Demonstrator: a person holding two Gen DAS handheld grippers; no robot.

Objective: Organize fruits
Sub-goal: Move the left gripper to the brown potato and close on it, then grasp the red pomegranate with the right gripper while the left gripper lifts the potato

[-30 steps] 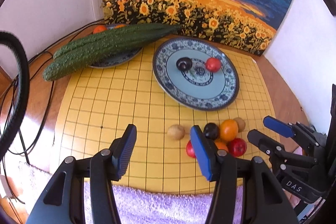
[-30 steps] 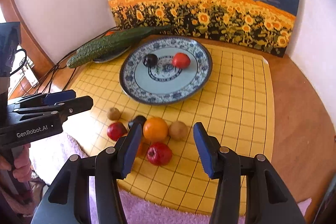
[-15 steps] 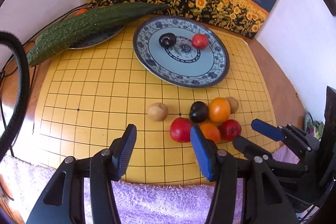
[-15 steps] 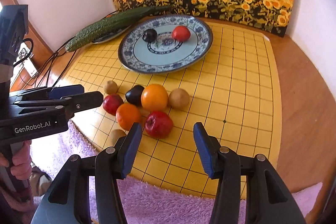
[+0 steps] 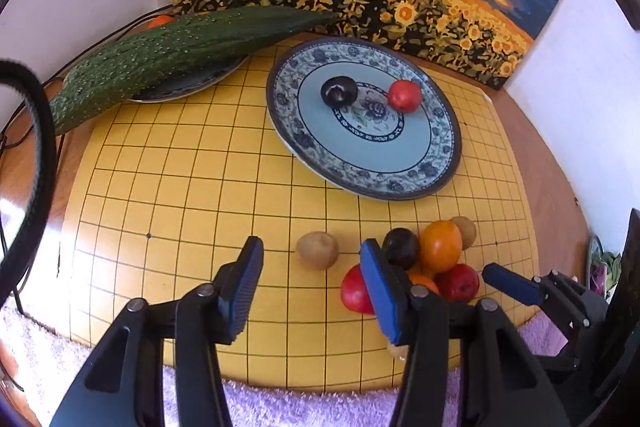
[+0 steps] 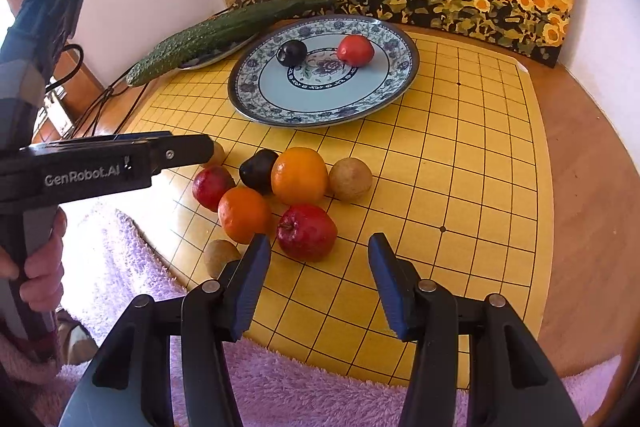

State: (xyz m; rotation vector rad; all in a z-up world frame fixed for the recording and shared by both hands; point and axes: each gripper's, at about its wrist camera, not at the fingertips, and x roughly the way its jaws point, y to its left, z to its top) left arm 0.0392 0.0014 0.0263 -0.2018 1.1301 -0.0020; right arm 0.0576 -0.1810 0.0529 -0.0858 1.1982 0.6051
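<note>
- I see 2 fruits already on the patterned plate (image 6: 320, 107) at upper centre — a dark plum (image 6: 292, 53) and a red one (image 6: 355, 50).
- The loose pile (image 6: 280, 195) waits mid-frame on the yellow board (image 6: 460, 167).
- My left gripper (image 5: 310, 285), tilted down, is closing on nothing, a brown fruit (image 5: 317, 250) just beyond.
- My right gripper (image 6: 320, 281) hangs spread and empty before the red apple (image 6: 307, 231).
</note>
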